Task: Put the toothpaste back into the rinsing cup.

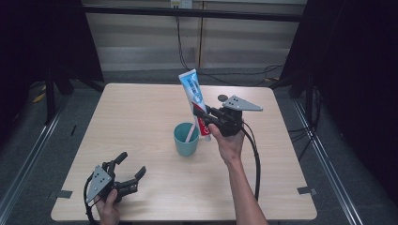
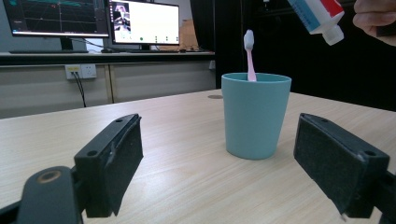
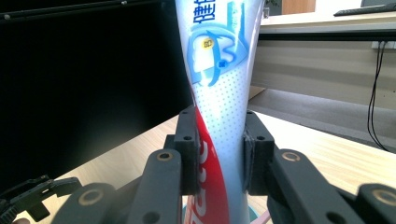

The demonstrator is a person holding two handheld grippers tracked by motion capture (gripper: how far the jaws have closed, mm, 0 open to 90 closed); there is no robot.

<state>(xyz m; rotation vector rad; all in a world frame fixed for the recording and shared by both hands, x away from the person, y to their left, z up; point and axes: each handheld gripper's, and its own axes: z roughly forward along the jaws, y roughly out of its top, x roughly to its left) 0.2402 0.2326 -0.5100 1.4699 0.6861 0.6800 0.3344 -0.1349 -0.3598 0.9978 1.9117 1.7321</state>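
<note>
Left gripper [image 1: 123, 175] is sitting low at the worktop's [image 1: 141, 117] near-left corner, jaws spread wide, gripping nothing. Its own view is showing the two black pads well apart with bare wood between them.

Cup [image 1: 186, 139] is standing upright mid-worktop, teal, just left of the right hand [image 1: 228, 143]. High view is giving only a pale sliver of the toothbrush [image 1: 191, 133] over the rim; left gripper view is showing it properly: pink handle, white head [image 2: 249, 39] sticking up out of the cup [image 2: 255, 114], leaning on the far rim.

Right gripper [image 1: 205, 117] is hanging above and just right of the cup, jaws clamped on the tube [image 1: 195, 102]. Tube is held in the air, near upright, slightly tilted, flat crimped end up, capped end down. Left gripper view is catching the white cap [image 2: 332, 33] hanging above and right of the cup, clear of the rim. Right gripper view is giving the grip detail: both pads pressing the tube's [image 3: 219, 93] narrow lower part, red band between them, blue print above. Cannot tell from it how high the cap is over the cup.
</note>
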